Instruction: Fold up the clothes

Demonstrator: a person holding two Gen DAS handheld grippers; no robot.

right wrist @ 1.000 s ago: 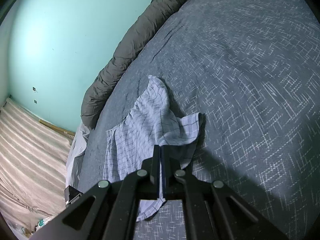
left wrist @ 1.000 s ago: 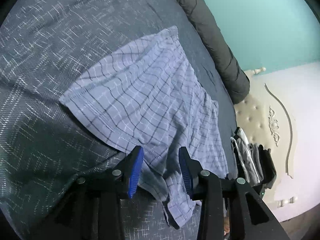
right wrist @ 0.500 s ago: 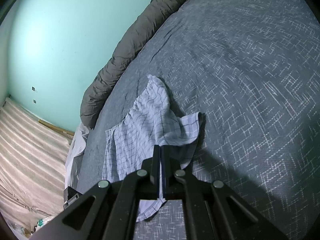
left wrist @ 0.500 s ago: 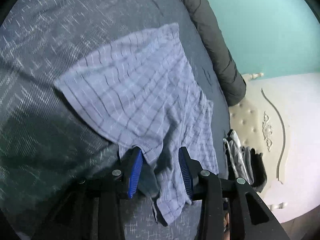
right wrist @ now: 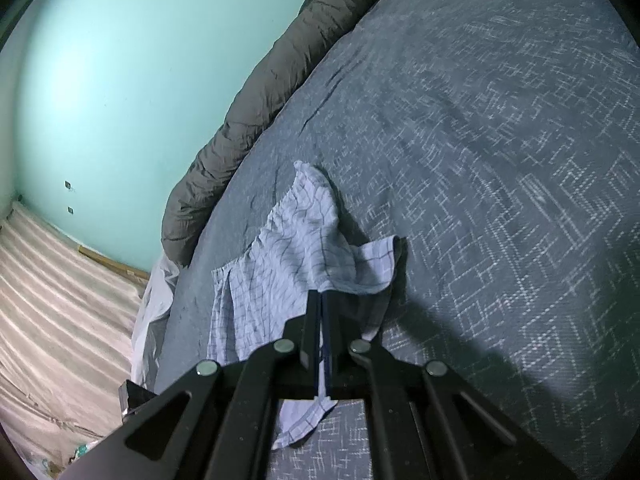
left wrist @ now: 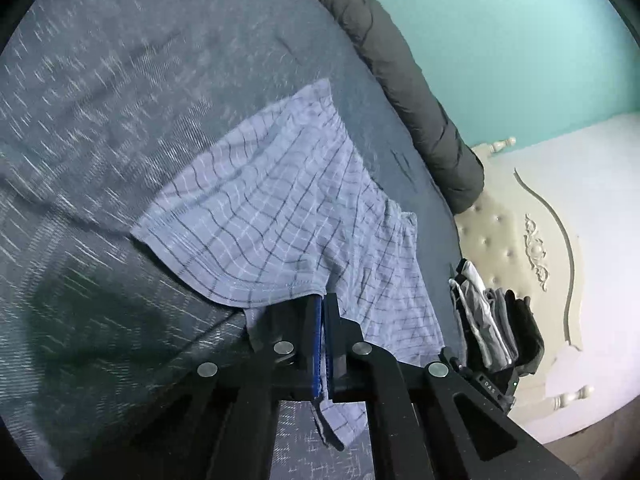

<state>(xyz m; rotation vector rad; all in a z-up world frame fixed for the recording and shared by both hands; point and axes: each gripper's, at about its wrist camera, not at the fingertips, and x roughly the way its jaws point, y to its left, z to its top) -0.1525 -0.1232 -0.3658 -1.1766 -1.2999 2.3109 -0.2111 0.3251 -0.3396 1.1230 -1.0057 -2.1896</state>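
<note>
1. Two grippers work one checked garment on a bed; the left gripper (left wrist: 322, 300) has its blue-padded jaws pressed together on the near hem of the checked shorts (left wrist: 280, 216), with cloth pinched between the pads and a strip hanging below them.
2. From the left wrist view, the shorts lie spread on the dark patterned bedspread (left wrist: 120, 120), the pinched edge raised off the surface, the rest sloping away toward the far side.
3. To the right of the shorts in that view, a rolled dark grey duvet (left wrist: 400, 72) runs along the bed's edge against a turquoise wall (left wrist: 500, 40).
4. Further right, a stack of folded clothes (left wrist: 492, 320) sits at the bed's corner, beside a cream tufted headboard (left wrist: 520, 240).
5. In the right wrist view, a striped mattress (right wrist: 60, 300) shows at the far left, then the wall and the duvet.
6. The right gripper (right wrist: 321, 300) is fully closed on another edge of the shorts, holding the fabric up so it peaks and drapes to the bedspread; a corner hangs under the jaws.
7. Rightward, the bedspread lies bare, with the gripper's shadow across it.
</note>
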